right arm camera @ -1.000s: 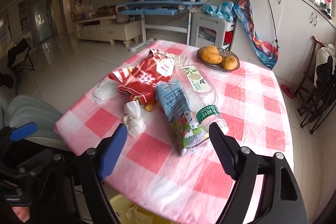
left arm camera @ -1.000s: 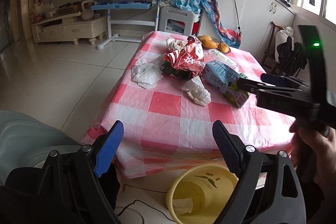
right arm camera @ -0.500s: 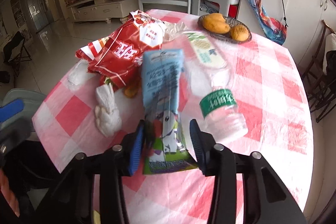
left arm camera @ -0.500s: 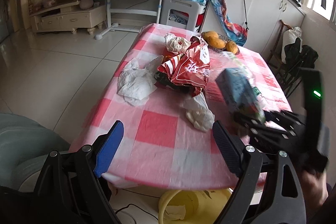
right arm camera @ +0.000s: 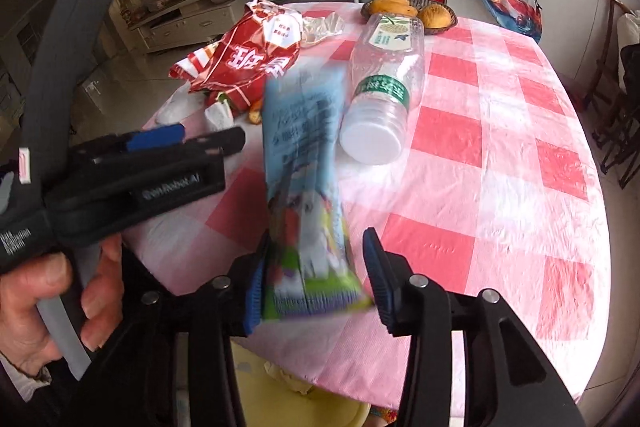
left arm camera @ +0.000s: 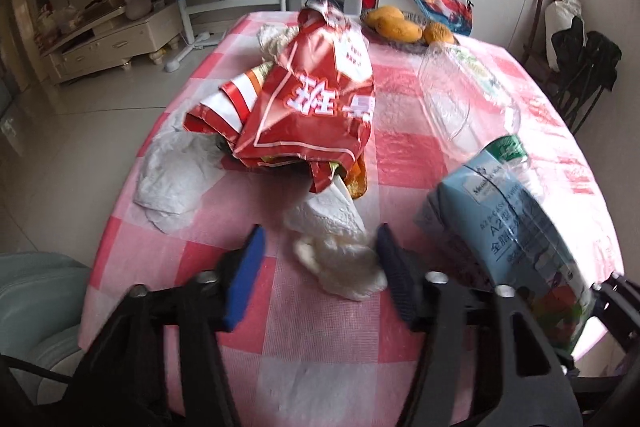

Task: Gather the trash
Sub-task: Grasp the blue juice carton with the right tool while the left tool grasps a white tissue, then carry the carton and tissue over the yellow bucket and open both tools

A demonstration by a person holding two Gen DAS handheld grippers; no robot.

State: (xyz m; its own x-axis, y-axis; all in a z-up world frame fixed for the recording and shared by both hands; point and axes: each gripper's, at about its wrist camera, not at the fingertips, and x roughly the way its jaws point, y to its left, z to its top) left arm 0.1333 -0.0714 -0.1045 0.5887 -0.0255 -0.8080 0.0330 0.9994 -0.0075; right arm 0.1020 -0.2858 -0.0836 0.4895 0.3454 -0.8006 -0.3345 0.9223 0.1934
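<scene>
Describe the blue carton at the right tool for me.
The carton is a tall light-blue printed paperboard pack, cartoon picture at its lower end, motion-blurred. It stands nearly upright above the table edge between the right tool's jaws, which have just been opening: the left pad touches it, the right stands clear.

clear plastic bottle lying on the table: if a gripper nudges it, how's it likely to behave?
The clear bottle lies on its side on the checked tablecloth, so it would probably roll. It looks empty, so likely light and easily knocked away. Its thin, see-through wall may dent under a squeeze.
</scene>
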